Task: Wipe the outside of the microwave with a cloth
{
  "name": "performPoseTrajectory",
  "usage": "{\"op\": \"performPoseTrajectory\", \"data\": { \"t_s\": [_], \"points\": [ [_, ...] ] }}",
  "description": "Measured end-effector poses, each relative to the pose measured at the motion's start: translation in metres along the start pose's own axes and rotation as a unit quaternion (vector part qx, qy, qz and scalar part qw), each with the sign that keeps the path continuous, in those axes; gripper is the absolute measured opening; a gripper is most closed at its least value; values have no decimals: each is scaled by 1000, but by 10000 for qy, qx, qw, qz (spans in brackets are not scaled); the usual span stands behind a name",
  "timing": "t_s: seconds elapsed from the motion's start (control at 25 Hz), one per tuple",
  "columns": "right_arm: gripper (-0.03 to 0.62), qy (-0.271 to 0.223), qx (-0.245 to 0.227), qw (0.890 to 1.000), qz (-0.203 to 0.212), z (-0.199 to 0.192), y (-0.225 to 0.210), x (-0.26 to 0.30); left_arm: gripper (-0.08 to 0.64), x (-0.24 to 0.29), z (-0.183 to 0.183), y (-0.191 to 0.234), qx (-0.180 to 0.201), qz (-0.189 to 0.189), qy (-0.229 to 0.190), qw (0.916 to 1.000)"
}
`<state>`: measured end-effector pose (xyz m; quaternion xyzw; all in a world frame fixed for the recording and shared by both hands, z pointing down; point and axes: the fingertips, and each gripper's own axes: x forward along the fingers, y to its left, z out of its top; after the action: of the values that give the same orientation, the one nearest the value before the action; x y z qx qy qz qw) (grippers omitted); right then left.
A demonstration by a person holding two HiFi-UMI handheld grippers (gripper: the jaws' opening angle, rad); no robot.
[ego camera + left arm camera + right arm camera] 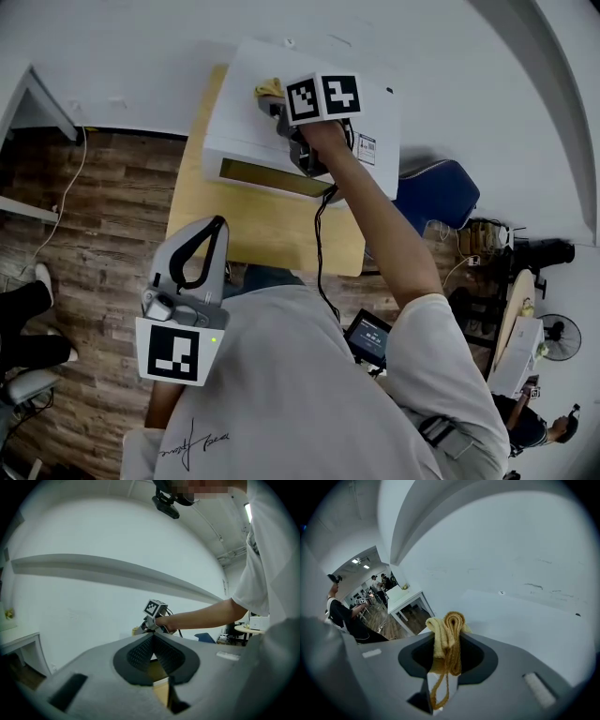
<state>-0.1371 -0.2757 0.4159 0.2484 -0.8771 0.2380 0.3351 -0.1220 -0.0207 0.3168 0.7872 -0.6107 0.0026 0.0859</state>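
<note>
my right claw (447, 645) grips a folded yellow cloth (449, 634) over the top of the white microwave (242, 141) on the desk (272, 234), arm stretched to reach its far side; my left claw (152, 639), clenched on nothing, waits low, out of the way.

Soft ribbed yellow cloth (447, 639), smooth matt white microwave (246, 105) casing, pale wooden table (272, 230), grainy plank floor (103, 206)

- A plain test room or lab, not a home: bare white walls (141, 37) rise behind the light wooden table (272, 230), which carries only a white box-shaped microwave (244, 122).
- Left of the table lie wood-plank floor (103, 187) and a white desk (401, 597), with several people (379, 584) standing beyond.
- Right of the table stand a blue chair (441, 192) and a white standing fan (561, 337).
</note>
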Motion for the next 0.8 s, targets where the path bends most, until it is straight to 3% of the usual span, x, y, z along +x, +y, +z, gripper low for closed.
{"op": "performPoseTrajectory", "data": {
  "t_s": [0.56, 0.8],
  "points": [
    [118, 169, -466, 9981, 368, 17, 56, 39, -9, -24, 0, 27, -108, 583, -56, 9982],
    [118, 143, -158, 9903, 1374, 23, 108, 44, -9, -32, 2, 34, -118, 774, -106, 9969]
  ]
}}
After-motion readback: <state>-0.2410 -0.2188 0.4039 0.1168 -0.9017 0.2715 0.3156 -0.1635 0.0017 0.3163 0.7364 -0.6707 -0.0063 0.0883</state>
